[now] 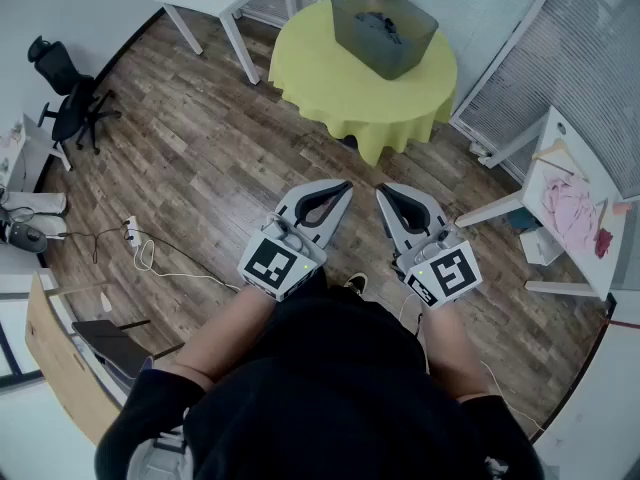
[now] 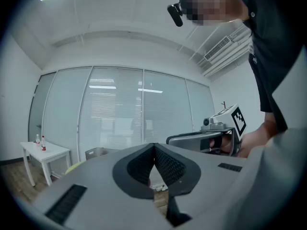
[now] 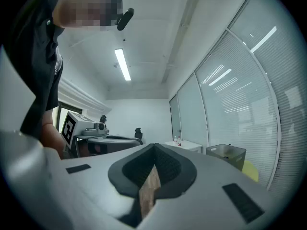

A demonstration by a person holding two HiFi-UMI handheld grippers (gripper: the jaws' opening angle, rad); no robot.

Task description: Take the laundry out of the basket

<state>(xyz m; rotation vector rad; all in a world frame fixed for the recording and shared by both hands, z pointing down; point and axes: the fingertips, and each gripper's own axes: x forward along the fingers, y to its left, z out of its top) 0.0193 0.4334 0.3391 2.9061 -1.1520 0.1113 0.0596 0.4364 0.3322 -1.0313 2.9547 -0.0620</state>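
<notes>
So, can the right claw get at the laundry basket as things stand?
Probably not: the right claw hangs shut over the wood floor, well short of the basket on the round table.

Grey basket (image 1: 398,58) sits upright on the yellow table (image 1: 325,88), dark laundry (image 1: 382,23) inside.

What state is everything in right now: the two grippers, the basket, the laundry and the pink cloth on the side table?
Left gripper: jaws together, nothing between them.
Right gripper: jaws together, nothing between them.
Basket: upright on the yellow round table, no lid.
Laundry: dark, lying inside the basket.
Pink cloth: crumpled on the white side table.
</notes>
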